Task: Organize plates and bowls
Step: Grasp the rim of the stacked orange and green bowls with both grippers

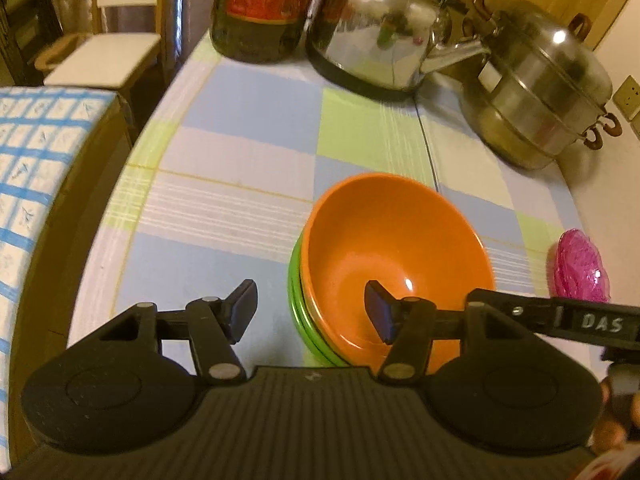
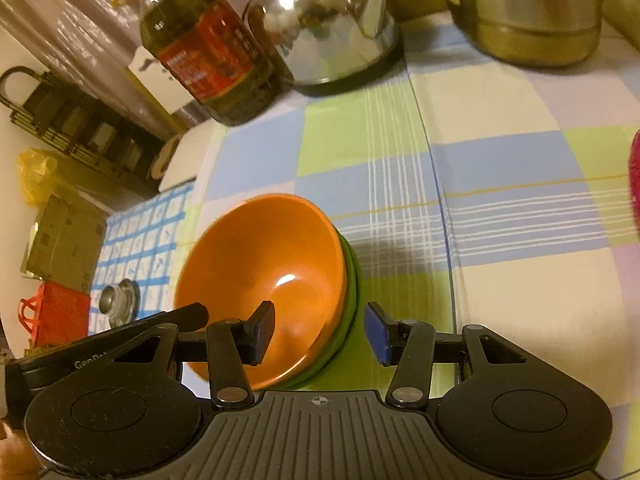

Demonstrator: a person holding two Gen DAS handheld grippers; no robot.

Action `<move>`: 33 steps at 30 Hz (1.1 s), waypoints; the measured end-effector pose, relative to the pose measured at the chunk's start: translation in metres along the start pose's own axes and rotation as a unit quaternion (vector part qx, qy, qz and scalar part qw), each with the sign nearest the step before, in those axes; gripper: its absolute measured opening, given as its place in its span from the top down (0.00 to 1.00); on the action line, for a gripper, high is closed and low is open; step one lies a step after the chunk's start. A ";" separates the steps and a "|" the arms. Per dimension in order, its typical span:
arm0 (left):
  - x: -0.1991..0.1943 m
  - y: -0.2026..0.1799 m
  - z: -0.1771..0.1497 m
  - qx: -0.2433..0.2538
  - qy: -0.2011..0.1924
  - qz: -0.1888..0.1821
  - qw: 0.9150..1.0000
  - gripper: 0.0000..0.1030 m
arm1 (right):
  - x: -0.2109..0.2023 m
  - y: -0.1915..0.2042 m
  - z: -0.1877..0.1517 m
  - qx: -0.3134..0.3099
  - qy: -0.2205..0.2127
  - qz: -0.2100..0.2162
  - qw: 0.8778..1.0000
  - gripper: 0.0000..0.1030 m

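both tongs stood with their jaws spread wide and gripped nothing. left gripper (image 1: pixel 312 312) hung low over the near side of the stacked bowls, one pad over the bare cloth to the left of them and the other over the hollow of the orange bowl (image 1: pixel 396 256), so that the stack's left rim lay between its fingers; whether either pad touched the rim could not be told. right gripper (image 2: pixel 322 334) straddled the opposite rim in the same way, its left pad over the orange bowl (image 2: pixel 264 264) and its right pad outside the green bowl (image 2: pixel 348 292).

the orange bowl sat nested in the green bowl (image 1: pixel 298 304), of which only a thin rim showed, and the pair rested upright on the checked tablecloth (image 1: pixel 240 152) of blue, green and white squares, toward the near edge of the table. part of the right tool's black arm crossed the lower right of the left wrist view, bearing the letters "das".

at the far side of the table stood a dark oil bottle (image 2: pixel 204 52) with a red label, a shiny steel kettle (image 1: pixel 376 28) beside it, and a lidded steel steamer pot (image 1: pixel 548 92) to the right of the kettle. a pink glittery object (image 1: pixel 580 266) lay on the cloth to the right of the bowls, apart from them. beyond the table's left edge a second blue-and-white checked surface (image 2: pixel 140 248) carried a small glass jar (image 2: pixel 118 300).
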State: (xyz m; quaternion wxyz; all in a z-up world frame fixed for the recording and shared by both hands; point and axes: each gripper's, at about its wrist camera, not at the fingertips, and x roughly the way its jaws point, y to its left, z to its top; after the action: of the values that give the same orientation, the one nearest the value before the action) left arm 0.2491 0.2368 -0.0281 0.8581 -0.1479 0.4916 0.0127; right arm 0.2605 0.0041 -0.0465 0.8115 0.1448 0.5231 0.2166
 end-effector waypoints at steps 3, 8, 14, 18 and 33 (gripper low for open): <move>0.011 0.001 0.003 0.002 0.014 -0.002 1.000 0.53 | 0.014 -0.004 0.004 0.003 0.014 -0.010 1.000 0.52; 0.026 -0.001 0.006 0.006 0.031 -0.003 0.999 0.55 | 0.029 -0.011 0.007 0.013 0.029 -0.011 0.999 0.52; 0.037 0.003 0.006 -0.006 0.045 -0.008 0.999 0.64 | 0.040 -0.015 0.006 0.019 0.043 -0.011 0.999 0.52; 0.040 0.003 0.006 -0.002 0.051 -0.012 0.999 0.72 | 0.044 -0.015 0.005 0.022 0.047 -0.005 0.999 0.52; 0.038 0.000 0.002 -0.003 0.049 -0.002 0.999 0.79 | 0.046 -0.010 0.000 0.018 0.045 -0.020 0.999 0.71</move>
State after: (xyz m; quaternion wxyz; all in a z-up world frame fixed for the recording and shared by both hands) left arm 0.2705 0.2329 -0.0596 0.8327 -0.1520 0.5325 0.0050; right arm 0.2792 0.0187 -0.0872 0.7888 0.1386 0.5655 0.1970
